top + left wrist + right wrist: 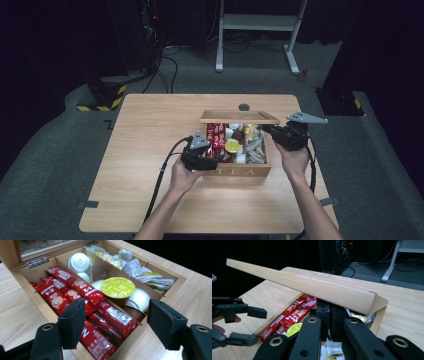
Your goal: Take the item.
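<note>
A wooden box marked TEA (240, 171) stands mid-table with its lid (240, 117) raised partway. Inside lie red coffee sticks (75, 287), a yellow-lidded capsule (117, 287), white capsules (80, 262) and tea bags (140, 270). My left gripper (212, 157) hovers open at the box's front left corner (116, 307), its pads wide apart above the sticks and touching nothing. My right gripper (272, 131) is at the box's right side. Its jaws are shut together (329, 307), their tips tucked under the lid's (312, 287) edge, over the tea bags.
The light wooden table (150, 165) has bare surface left of and in front of the box. A round cable hole (244, 107) sits behind the lid. On the floor behind stand a white desk frame (260, 30) and a yellow-black striped base (105, 97).
</note>
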Available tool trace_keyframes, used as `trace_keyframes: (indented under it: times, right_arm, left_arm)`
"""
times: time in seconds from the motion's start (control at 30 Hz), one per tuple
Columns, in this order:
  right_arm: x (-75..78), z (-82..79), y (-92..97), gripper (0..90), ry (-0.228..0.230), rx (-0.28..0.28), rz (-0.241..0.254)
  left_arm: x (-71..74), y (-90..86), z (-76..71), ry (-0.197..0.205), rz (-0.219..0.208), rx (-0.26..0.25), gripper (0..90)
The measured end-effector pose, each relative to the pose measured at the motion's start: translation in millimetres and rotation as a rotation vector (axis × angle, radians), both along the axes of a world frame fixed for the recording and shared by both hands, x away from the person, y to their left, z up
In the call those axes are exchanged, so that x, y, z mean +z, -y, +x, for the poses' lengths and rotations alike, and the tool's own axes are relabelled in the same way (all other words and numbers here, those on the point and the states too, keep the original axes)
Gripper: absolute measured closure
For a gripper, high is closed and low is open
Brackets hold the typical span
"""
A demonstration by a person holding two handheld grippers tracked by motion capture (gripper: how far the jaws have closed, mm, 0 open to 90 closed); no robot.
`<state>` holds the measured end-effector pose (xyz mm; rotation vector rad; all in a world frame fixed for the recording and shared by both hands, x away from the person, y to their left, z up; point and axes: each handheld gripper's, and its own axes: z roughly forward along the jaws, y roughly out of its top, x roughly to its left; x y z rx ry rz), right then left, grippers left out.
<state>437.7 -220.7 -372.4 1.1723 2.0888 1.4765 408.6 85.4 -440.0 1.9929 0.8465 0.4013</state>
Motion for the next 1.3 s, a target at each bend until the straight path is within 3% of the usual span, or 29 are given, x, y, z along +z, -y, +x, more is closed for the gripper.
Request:
trace_keyframes:
  times: [0.1,0.37,0.47,0.8,1.3]
  right_arm:
    - [1.3,1.3,0.6,87.2,0.001,-0.002,0.006]
    - [4.6,3.6,2.6,87.3,0.0,-0.007,0.01]
    - [5.4,4.4,2.9,87.9,-0.005,-0.005,0.008]
    - [9.7,6.9,1.7,87.9,-0.012,-0.012,-0.003]
    - [11.1,8.5,0.8,87.5,-0.004,-0.02,0.003]
  left_arm:
    - [-1.5,6.7,3.4,-0.007,0.01,-0.013,34.6]
    - [0.8,18.2,13.8,-0.019,0.021,-0.006,32.7]
    - [1.5,23.8,20.6,-0.055,0.004,-0.002,31.7]
    - [3.5,38.4,31.3,-0.05,0.01,0.0,31.3]
    - [-3.1,58.0,43.7,-0.025,0.111,0.006,29.7]
